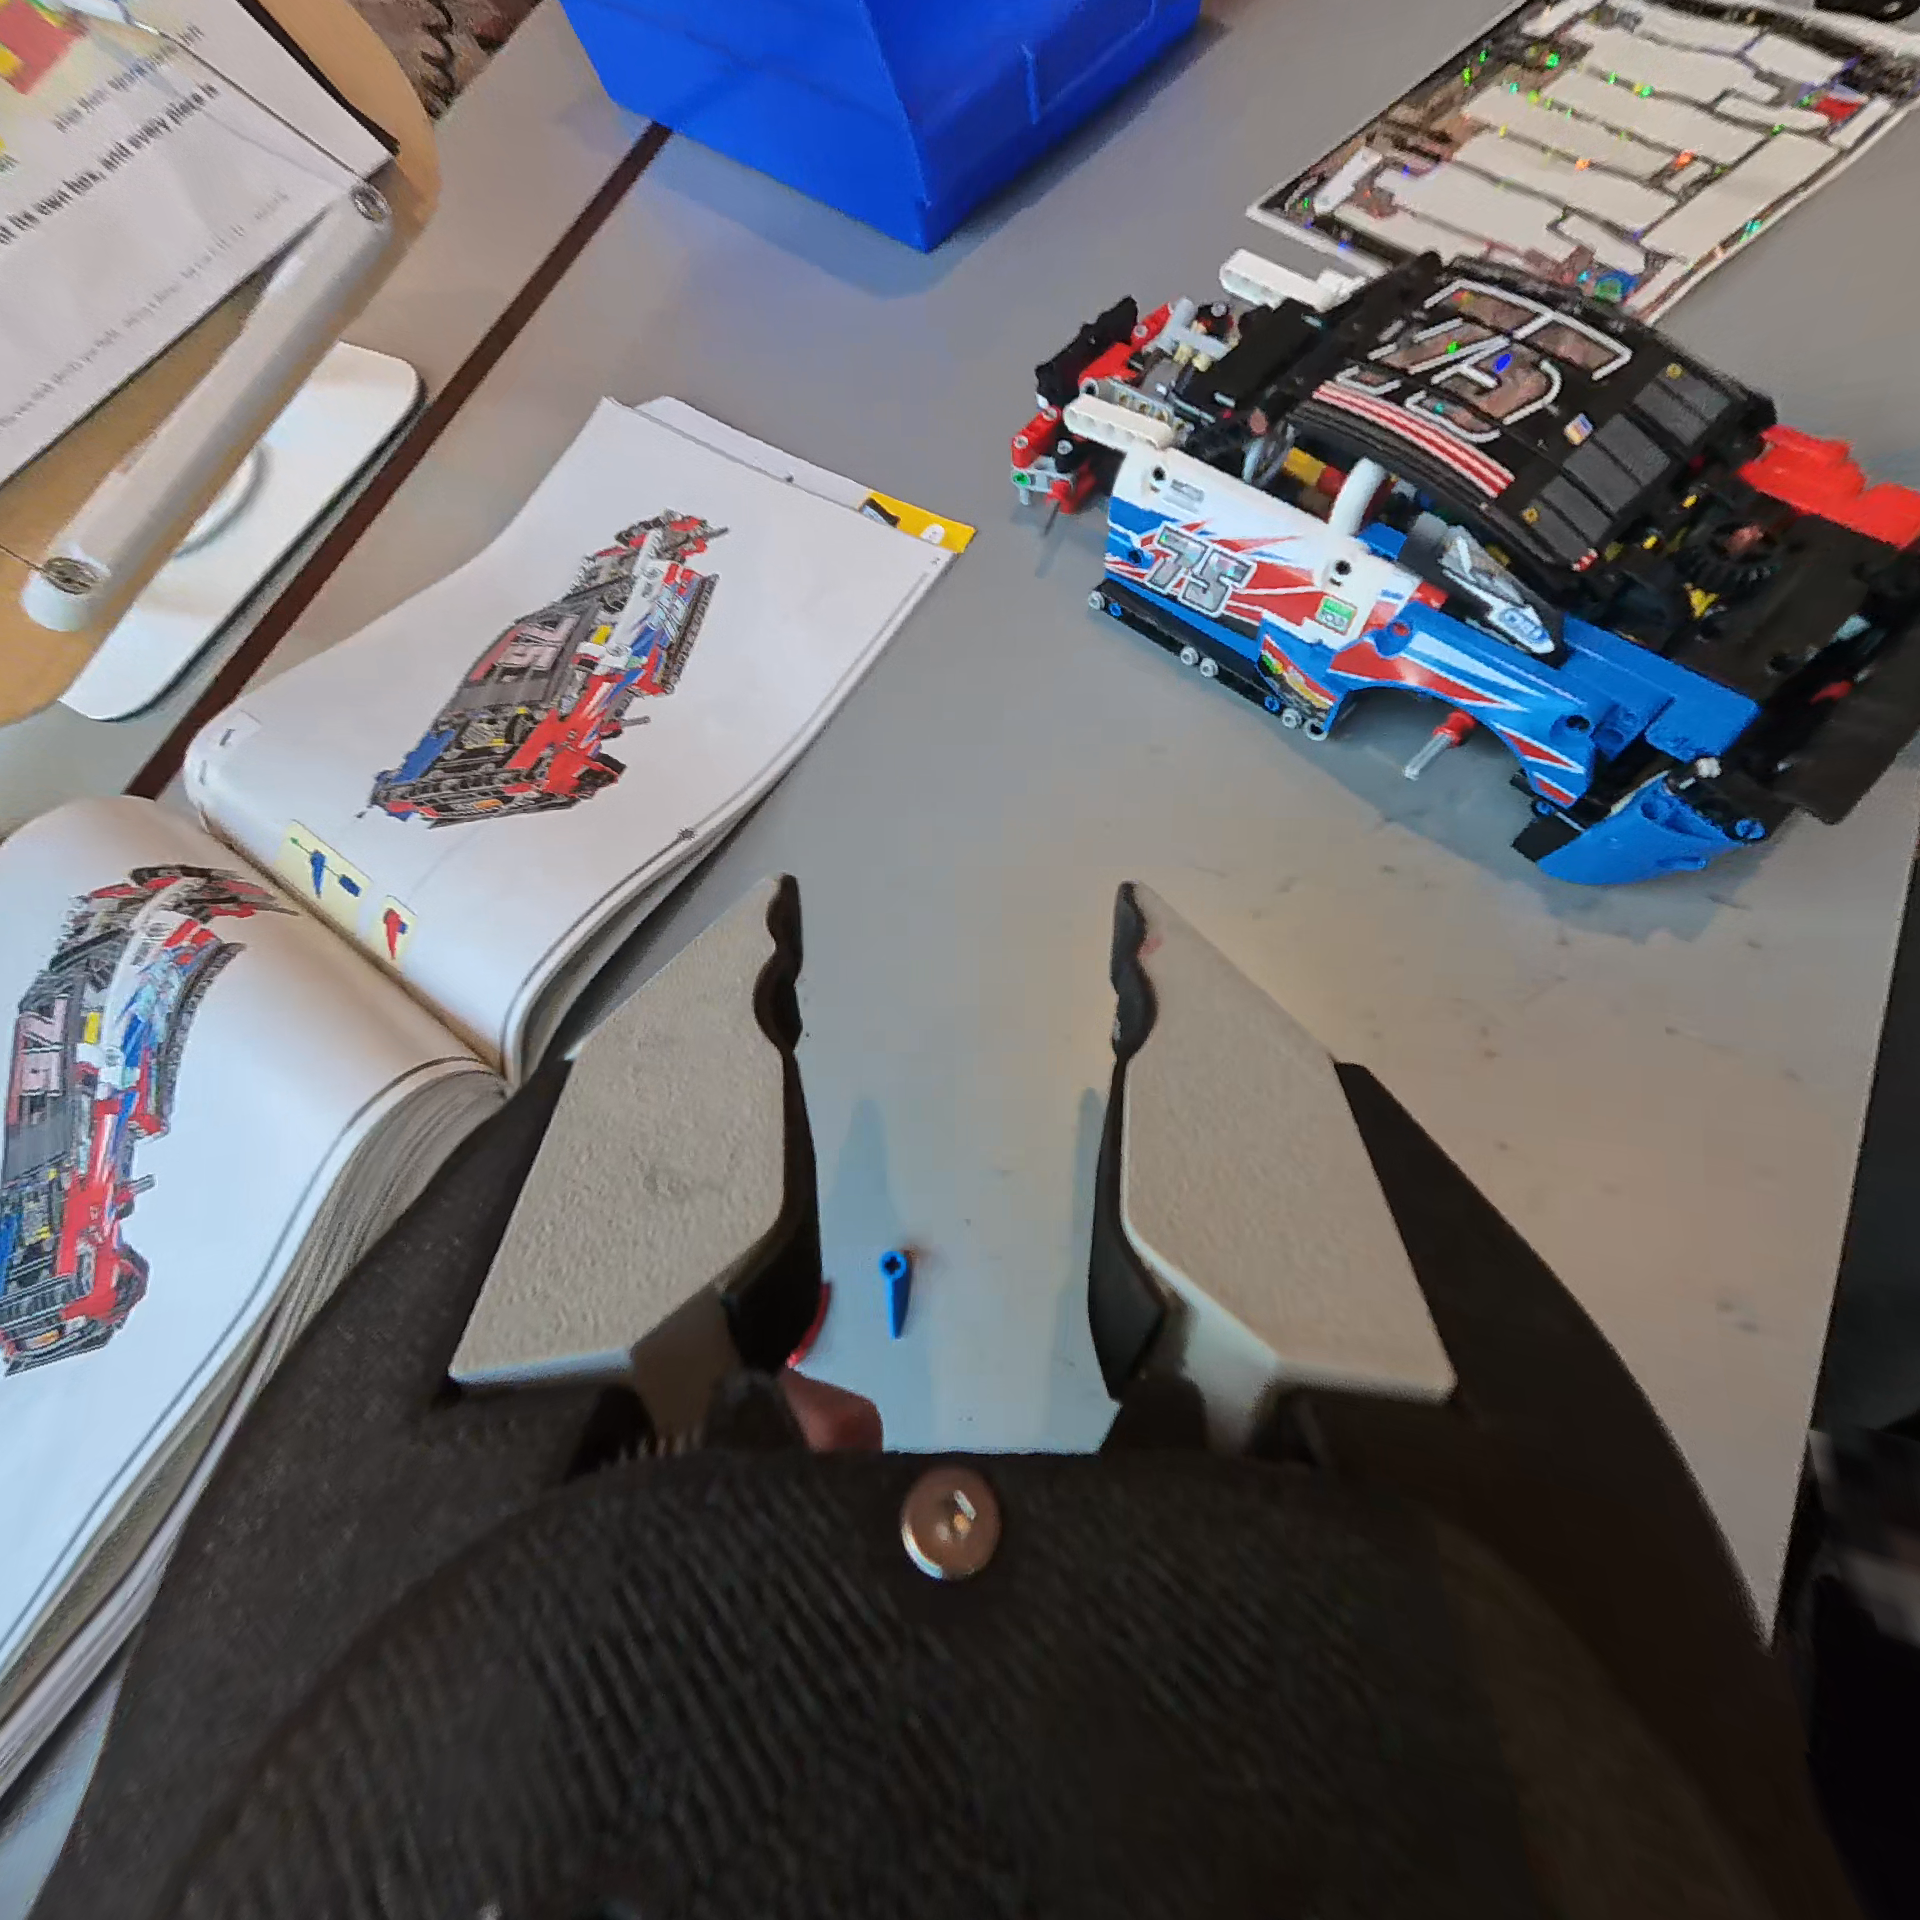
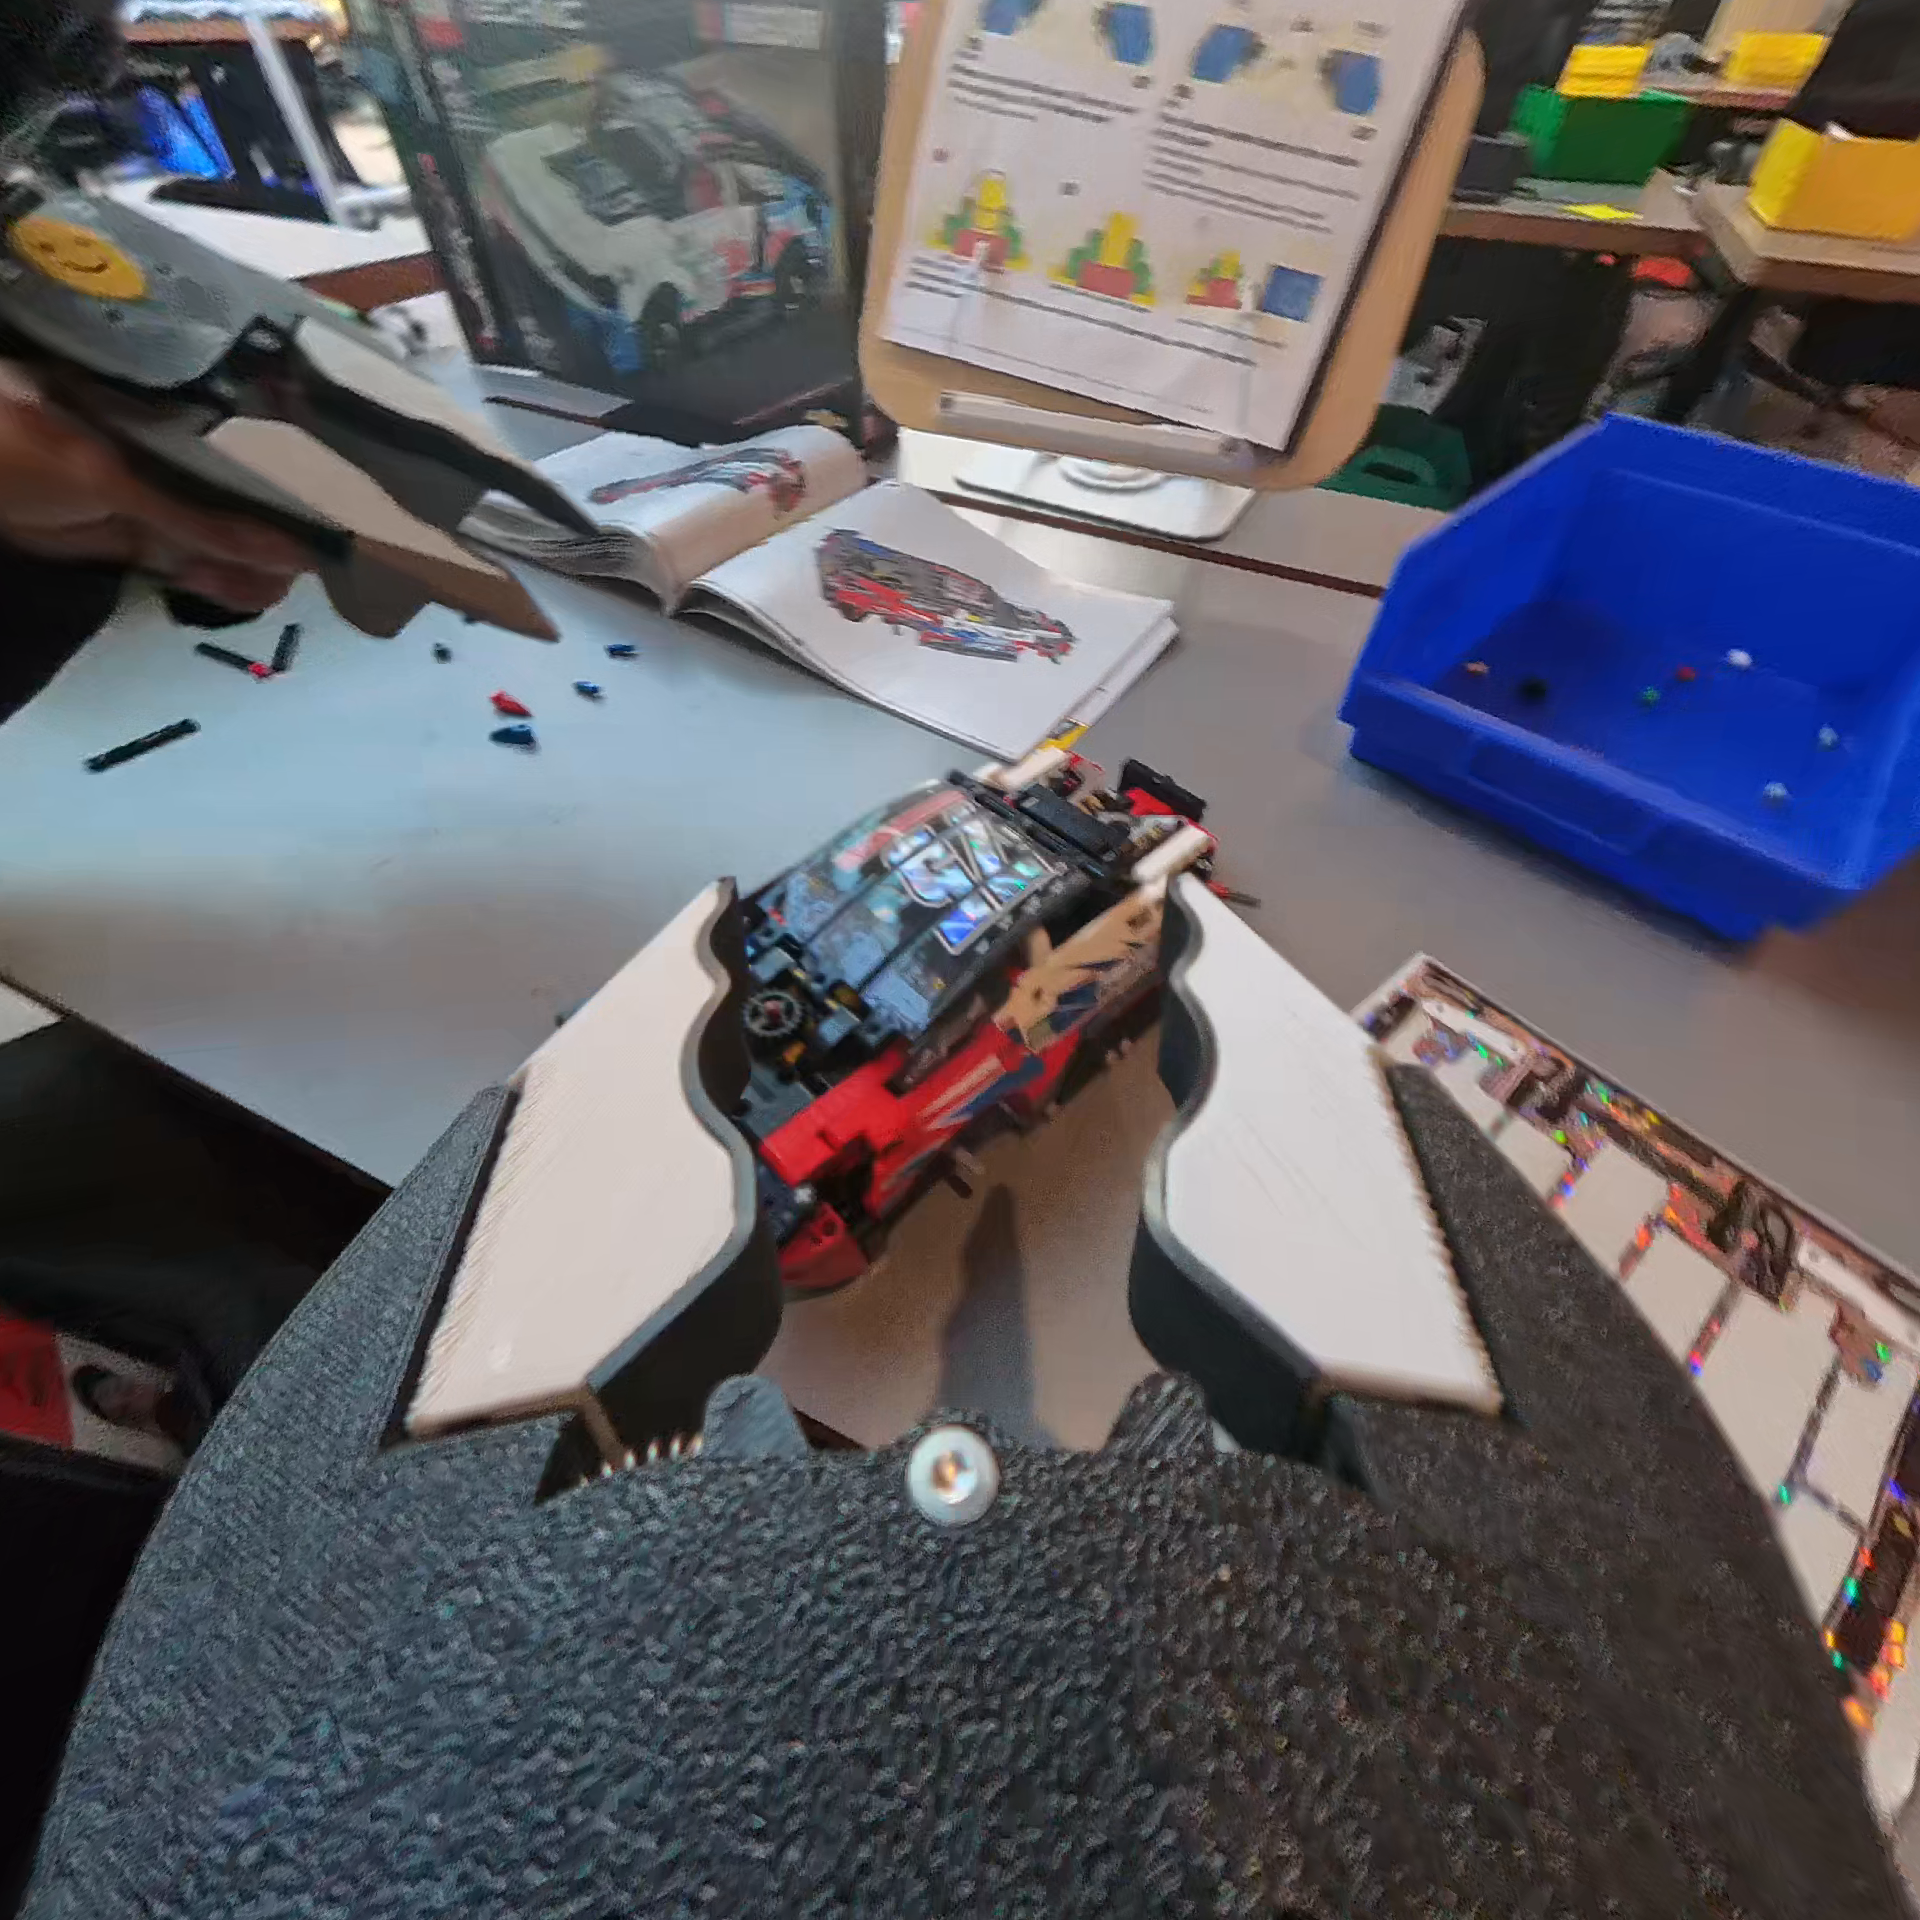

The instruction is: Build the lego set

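Note:
The part-built lego car (image 1: 1455, 561), blue, red, white and black, stands on the grey table (image 1: 1039, 727) to the right of my left gripper (image 1: 956, 904). That gripper is open and empty above the table. A small blue pin (image 1: 894, 1288) lies on the table between its fingers, near their base. In the right wrist view the car (image 2: 935, 987) sits between the jaws of my right gripper (image 2: 951, 904), which is open around it; I cannot tell whether the fingers touch it. The left gripper (image 2: 566, 582) also shows there at the upper left, over loose pieces.
An open instruction booklet (image 1: 520, 727) lies left of the car. A blue bin (image 2: 1621, 675) holds several small pieces. A sticker sheet (image 2: 1662, 1247) lies on the right. Black axles (image 2: 140, 746), a red piece (image 2: 509, 704) and blue pieces (image 2: 514, 736) lie scattered at the left. A paper stand (image 2: 1164, 208) and the set's box (image 2: 644, 208) stand behind.

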The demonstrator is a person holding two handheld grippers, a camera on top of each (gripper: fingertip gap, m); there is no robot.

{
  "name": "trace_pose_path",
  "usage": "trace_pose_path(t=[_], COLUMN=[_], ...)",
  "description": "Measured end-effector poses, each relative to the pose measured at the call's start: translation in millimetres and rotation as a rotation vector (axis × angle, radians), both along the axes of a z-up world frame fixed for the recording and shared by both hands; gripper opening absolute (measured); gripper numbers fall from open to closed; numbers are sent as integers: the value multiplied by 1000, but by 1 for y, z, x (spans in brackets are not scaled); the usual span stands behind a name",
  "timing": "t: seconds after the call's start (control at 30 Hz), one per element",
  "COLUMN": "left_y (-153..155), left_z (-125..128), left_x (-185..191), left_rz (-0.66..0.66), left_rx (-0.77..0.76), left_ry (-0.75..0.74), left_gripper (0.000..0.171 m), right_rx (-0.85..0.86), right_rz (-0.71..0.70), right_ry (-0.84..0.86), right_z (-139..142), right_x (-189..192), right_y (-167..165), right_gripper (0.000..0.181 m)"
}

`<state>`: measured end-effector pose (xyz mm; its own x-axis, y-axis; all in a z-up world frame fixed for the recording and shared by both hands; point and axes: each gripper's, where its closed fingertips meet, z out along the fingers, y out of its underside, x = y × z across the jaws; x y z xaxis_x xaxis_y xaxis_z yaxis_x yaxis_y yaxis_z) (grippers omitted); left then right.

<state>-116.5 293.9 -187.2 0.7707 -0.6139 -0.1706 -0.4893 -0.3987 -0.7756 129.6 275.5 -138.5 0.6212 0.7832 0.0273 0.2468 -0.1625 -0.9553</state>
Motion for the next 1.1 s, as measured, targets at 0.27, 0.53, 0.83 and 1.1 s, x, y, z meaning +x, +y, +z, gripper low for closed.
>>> trace_pose_path(t=[0.27,0.53,0.83,1.1], left_y=[3,-13,-44,-75], left_z=[25,22,9,19], left_x=[-13,-37,-116,-179], left_rz=[22,65,238,415], left_rx=[58,55,-2,8], left_ry=[-31,13,93,82], left_gripper=[57,55,55,53], right_rx=[-60,-225,-44,83], right_rz=[-31,-15,362,500], right_ry=[-59,-253,-515,-314], right_z=[-2,-51,-56,-17], right_x=[-24,-11,-93,-149], right_y=[14,8,-56,-89], right_gripper=[78,60,43,34])
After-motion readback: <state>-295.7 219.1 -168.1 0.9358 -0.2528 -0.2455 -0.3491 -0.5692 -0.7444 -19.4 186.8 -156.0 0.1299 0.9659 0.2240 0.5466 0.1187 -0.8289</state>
